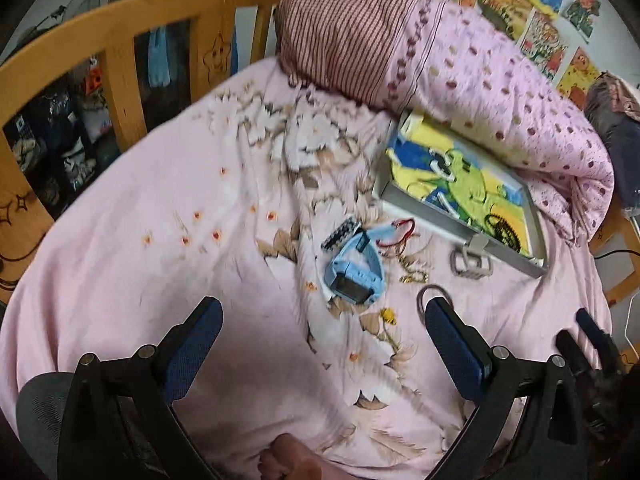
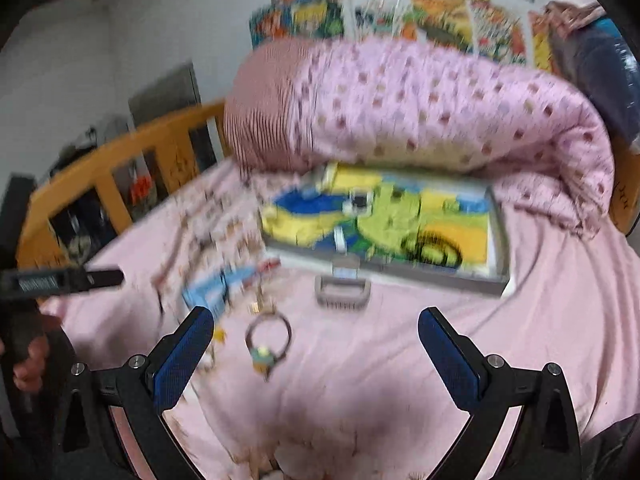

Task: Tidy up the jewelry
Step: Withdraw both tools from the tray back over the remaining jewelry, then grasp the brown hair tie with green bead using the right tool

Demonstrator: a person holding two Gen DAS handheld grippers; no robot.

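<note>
An open grey jewelry box (image 1: 416, 208) with a yellow, green and blue lining lies on the pink bed sheet (image 1: 160, 208). A black ring bracelet (image 1: 502, 228) lies inside it. In front of the box lie a blue smartwatch (image 1: 354, 268), a black band (image 1: 340, 232), a red cord bracelet (image 1: 396, 232), a gold chain (image 1: 414, 270) and a grey bangle (image 1: 430, 292). My left gripper (image 1: 322, 308) is open just short of the watch. My right gripper (image 2: 316, 316) is open and empty, with the bangle (image 2: 268, 340) and its green charm low between its fingers. The right wrist view is blurred.
A rolled pink dotted quilt (image 1: 500, 80) and a striped pillow (image 1: 344, 32) lie behind the box. A wooden bed rail (image 1: 120, 40) runs along the left. The box's handle (image 2: 342, 290) points toward me. A foot (image 1: 288, 456) shows at the bottom edge.
</note>
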